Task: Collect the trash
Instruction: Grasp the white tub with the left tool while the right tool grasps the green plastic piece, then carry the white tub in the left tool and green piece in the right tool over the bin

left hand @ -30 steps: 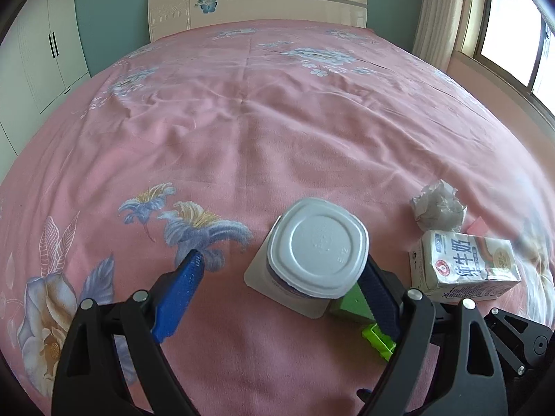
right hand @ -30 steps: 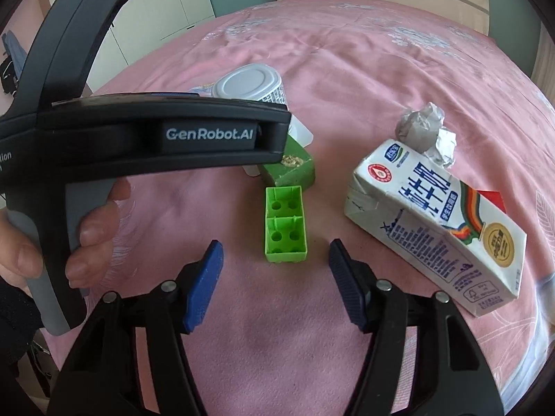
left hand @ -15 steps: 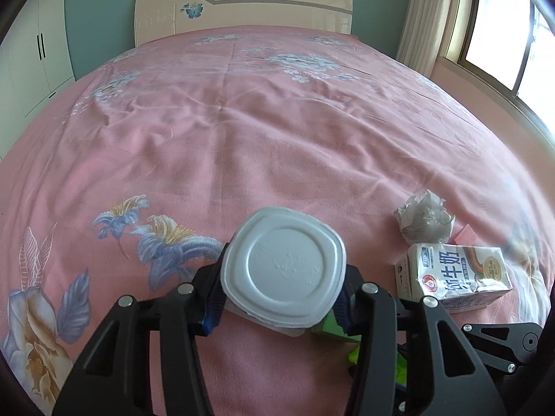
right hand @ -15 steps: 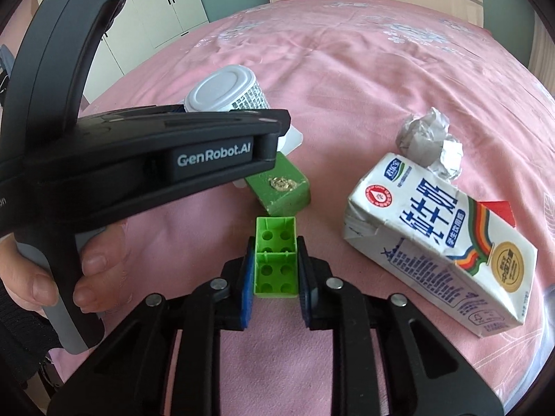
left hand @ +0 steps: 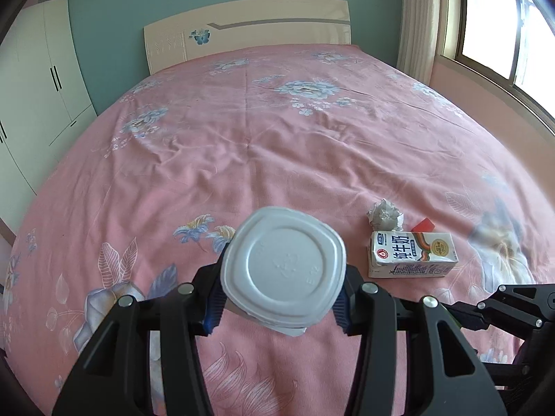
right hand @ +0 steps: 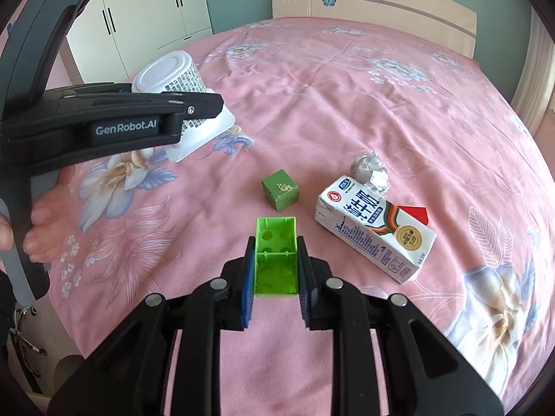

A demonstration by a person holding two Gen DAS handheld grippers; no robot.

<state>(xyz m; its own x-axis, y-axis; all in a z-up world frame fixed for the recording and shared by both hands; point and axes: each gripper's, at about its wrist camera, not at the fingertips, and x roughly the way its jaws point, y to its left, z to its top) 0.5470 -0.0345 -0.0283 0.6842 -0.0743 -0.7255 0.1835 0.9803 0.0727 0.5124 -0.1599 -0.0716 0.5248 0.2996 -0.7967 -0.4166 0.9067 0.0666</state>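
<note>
Both claws carry their loads clear of the bed (left hand: pixel 277 138) for removal: left claw (left hand: pixel 279 298) pinches the inverted white cup (left hand: pixel 282 265), right claw (right hand: pixel 275 270) pinches the green brick (right hand: pixel 276 260), while milk carton (right hand: pixel 374 228), foil ball (right hand: pixel 369 171) and green cube (right hand: pixel 280 189) lie near the foot edge.
</note>
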